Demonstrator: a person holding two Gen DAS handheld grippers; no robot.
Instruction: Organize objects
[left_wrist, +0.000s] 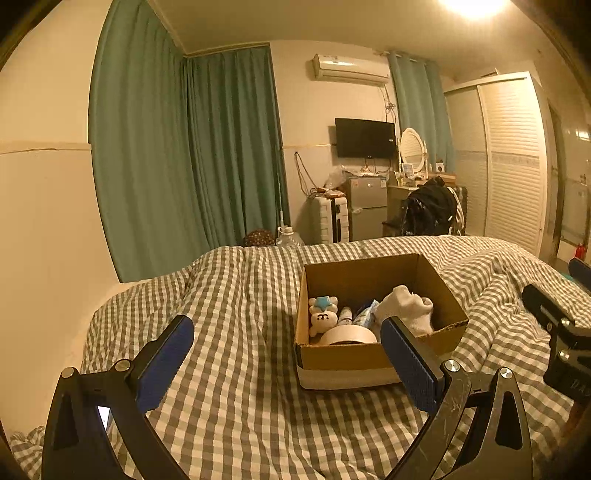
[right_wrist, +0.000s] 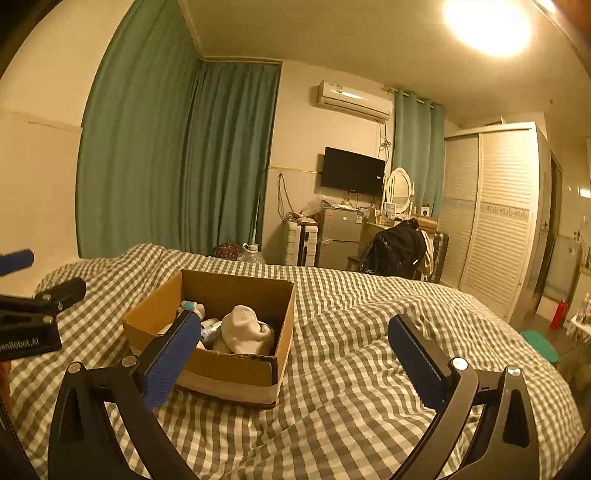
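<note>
Cardboard box (left_wrist: 373, 356) on checked quilt (left_wrist: 236, 406); socks (left_wrist: 408, 304), tape roll (left_wrist: 349, 335) inside.

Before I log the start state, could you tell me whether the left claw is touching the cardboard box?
Apart. The right wrist view shows the left claw held clear of the cardboard box.

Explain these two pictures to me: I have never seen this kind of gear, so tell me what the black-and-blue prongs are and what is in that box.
A person holds two tools. The prongs are each tool's two blue-padded fingers, filmed by a camera on it. One picture looks along the left hand-held gripper, the other along the right hand-held gripper. Both are open and hold nothing. On the checked bedcover sits an open cardboard box containing a white sock, a small plush toy, a roll of tape and some small items too dim to name.
</note>
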